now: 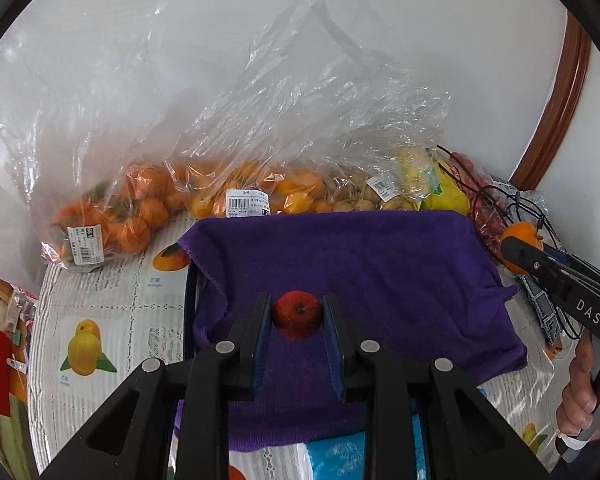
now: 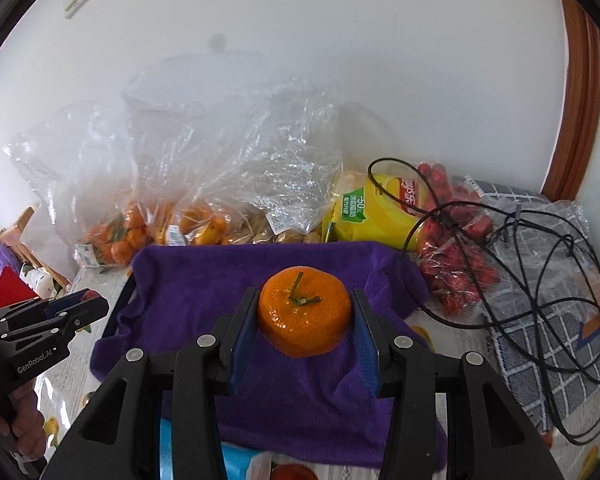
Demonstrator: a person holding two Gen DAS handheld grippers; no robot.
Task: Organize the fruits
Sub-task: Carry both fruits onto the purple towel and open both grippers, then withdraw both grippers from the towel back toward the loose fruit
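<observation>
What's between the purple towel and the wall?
Clear plastic bags of fruit line the back edge of the purple towel, with a yellow snack bag and a bag of red fruit further right. Both wrist views show this.

Small red fruit (image 1: 297,314) stem-up, leafy-stemmed orange mandarin (image 2: 304,316), both over purple towel (image 1: 380,272)
</observation>
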